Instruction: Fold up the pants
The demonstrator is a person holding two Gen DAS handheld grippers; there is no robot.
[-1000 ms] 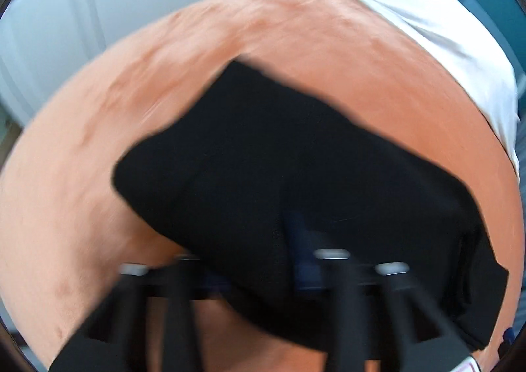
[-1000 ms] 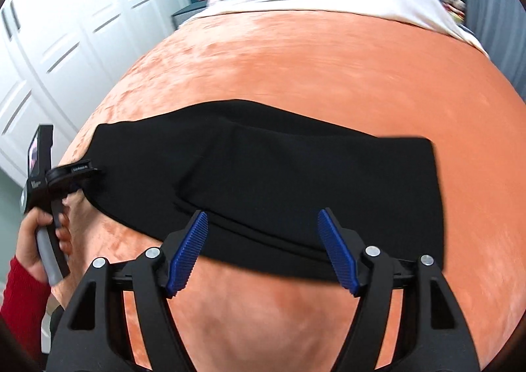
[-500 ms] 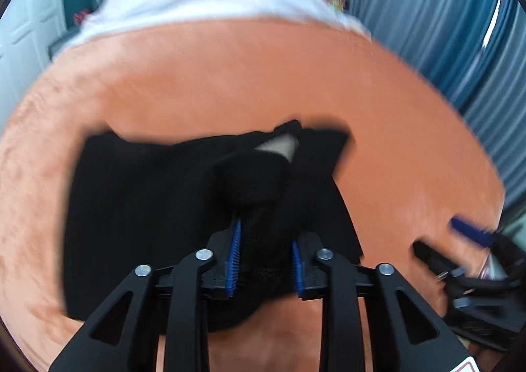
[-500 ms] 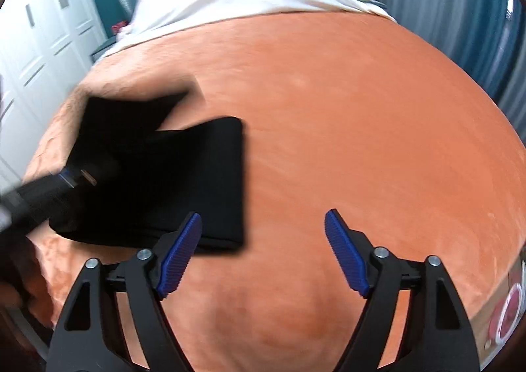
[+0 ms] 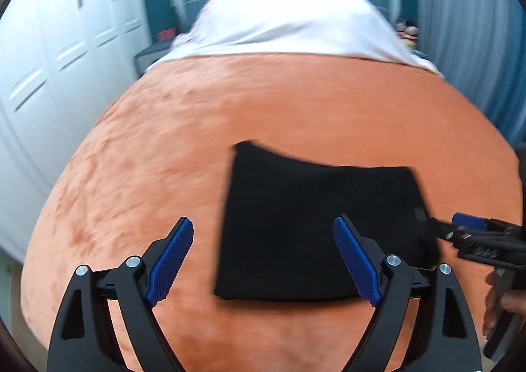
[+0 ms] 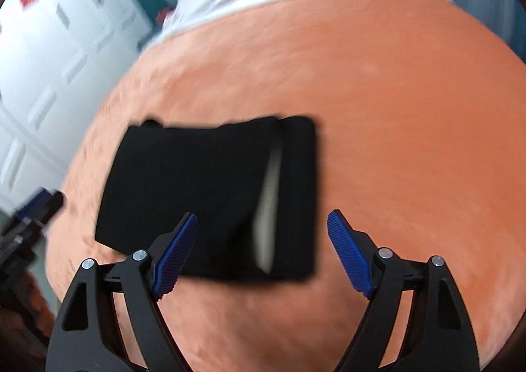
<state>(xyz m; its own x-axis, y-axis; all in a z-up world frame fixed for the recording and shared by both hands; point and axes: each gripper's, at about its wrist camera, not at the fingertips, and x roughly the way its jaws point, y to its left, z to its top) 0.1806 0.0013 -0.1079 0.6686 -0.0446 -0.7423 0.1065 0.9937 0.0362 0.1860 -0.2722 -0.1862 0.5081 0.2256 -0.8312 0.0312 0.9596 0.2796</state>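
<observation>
- On the near part of the orange bedspread, black pants lie folded small.
- Left gripper has just opened, empty; right gripper open, empty.
- Likely soft, light; best pinched at edges.

black pants folded down into a compact, roughly rectangular stack; lying flat on the orange bed cover, toward its near edge; a pale strip of inner fabric shows along one fold; nothing holding them
</observation>
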